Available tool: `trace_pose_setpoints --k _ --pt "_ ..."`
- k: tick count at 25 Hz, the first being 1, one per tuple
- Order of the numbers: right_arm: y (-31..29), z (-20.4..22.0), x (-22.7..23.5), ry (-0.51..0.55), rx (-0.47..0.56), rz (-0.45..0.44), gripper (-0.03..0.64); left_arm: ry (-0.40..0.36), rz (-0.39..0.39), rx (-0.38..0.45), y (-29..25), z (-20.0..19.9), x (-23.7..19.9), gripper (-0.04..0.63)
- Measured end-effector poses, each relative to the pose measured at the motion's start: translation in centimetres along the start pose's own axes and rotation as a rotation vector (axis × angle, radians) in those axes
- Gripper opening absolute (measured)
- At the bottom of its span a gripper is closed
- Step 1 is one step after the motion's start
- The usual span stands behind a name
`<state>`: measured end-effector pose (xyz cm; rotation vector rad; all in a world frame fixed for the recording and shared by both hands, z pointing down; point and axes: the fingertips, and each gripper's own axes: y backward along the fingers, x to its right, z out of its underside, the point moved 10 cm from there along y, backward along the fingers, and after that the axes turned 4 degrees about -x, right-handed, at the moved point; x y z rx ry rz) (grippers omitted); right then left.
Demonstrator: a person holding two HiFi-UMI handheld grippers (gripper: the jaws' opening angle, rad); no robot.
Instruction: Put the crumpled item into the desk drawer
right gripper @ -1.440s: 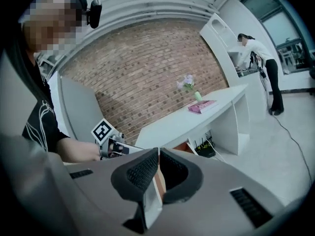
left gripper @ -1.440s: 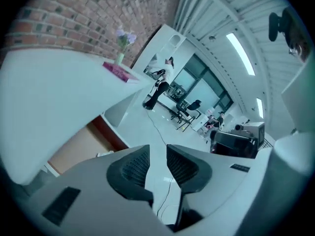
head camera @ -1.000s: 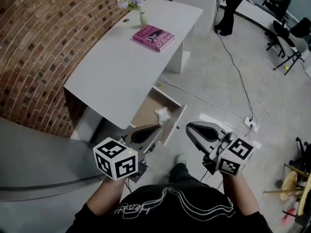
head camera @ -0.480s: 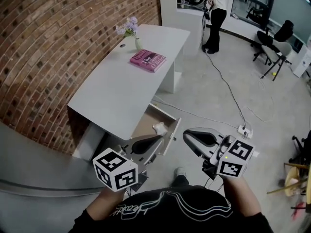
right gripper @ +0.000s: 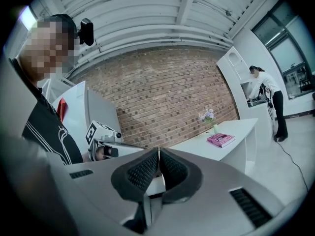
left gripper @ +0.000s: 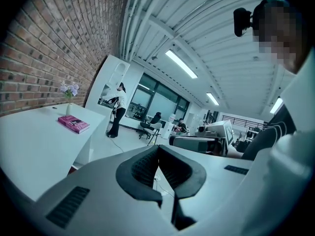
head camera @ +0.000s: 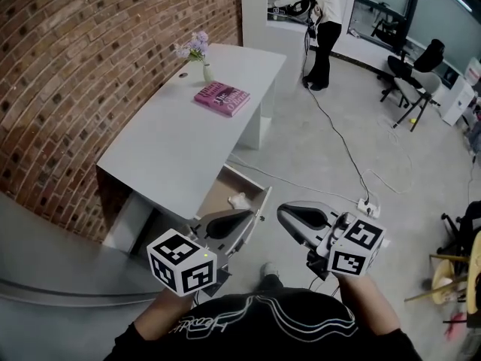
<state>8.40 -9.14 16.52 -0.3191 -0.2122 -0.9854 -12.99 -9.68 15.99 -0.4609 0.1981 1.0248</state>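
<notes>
A crumpled white item (head camera: 238, 200) lies inside the open desk drawer (head camera: 259, 205) under the white desk (head camera: 173, 138). My left gripper (head camera: 246, 218) is held close to my body, just short of the drawer's front, shut with nothing between its pads (left gripper: 147, 167). My right gripper (head camera: 288, 215) hovers to the right of the drawer over the floor, also shut and empty, its pads (right gripper: 147, 170) meeting. In the left gripper view the desk (left gripper: 34, 146) shows at the left.
A pink book (head camera: 222, 99) and a small vase of purple flowers (head camera: 198, 51) stand on the desk's far end. A brick wall (head camera: 90, 59) runs along the left. A cable and power strip (head camera: 367, 204) lie on the floor. A person (head camera: 319, 21) stands in the background, office chairs beyond.
Both grippers have drawn back slightly from the drawer and the head view has tilted up, showing more of the room. The crumpled item stays in the drawer.
</notes>
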Motion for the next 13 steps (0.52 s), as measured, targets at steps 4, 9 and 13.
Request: trace_pose_setpoints --k 4,9,13 --pt "-0.2 0.3 0.2 -0.003 -0.012 0.008 0.043 0.003 -0.002 -0.001 -0.4 0.4 -0.2 0.021" --pt "0.0 0.5 0.7 -0.007 -0.017 0.019 0.043 0.015 -0.009 -0.007 -0.9 0.7 -0.4 0.021" --pt "0.1 0.7 1.3 -0.01 -0.011 0.025 0.043 0.02 -0.014 -0.002 -1.4 0.8 -0.7 0.021"
